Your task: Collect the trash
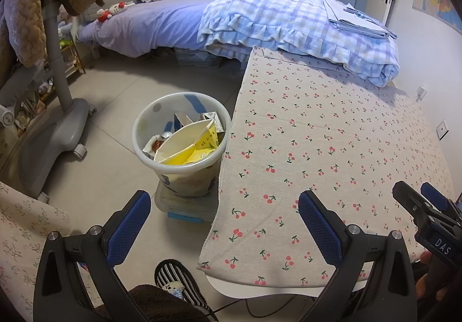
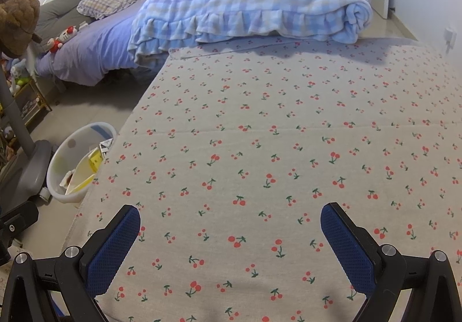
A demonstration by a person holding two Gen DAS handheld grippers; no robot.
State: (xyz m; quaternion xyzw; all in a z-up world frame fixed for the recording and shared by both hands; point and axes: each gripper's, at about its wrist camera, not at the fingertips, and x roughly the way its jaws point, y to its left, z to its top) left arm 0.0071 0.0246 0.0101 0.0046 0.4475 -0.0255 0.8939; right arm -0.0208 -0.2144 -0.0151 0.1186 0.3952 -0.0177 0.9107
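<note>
Trash (image 1: 189, 142): piled in the bin (image 1: 144, 145) on the floor, just beside the table's left edge. Yellow-and-white carton folded across the top, a small printed box and a wrapper tucked behind, all poking up near the rim. Nothing loose visible on the cherry cloth (image 1: 317, 134) in either view.

Left gripper (image 1: 223, 223): spread wide, empty, hovering over the table corner with the bin ahead. Right gripper (image 2: 231, 249): spread wide too, empty, low over the cloth.

Probably at or near the end of collecting. To finish well: sweep both views across the cloth and the floor by the bin for strays. If any found, pinch by a firm edge, carry over the rim, release low to avoid bouncing off the heaped carton.
</note>
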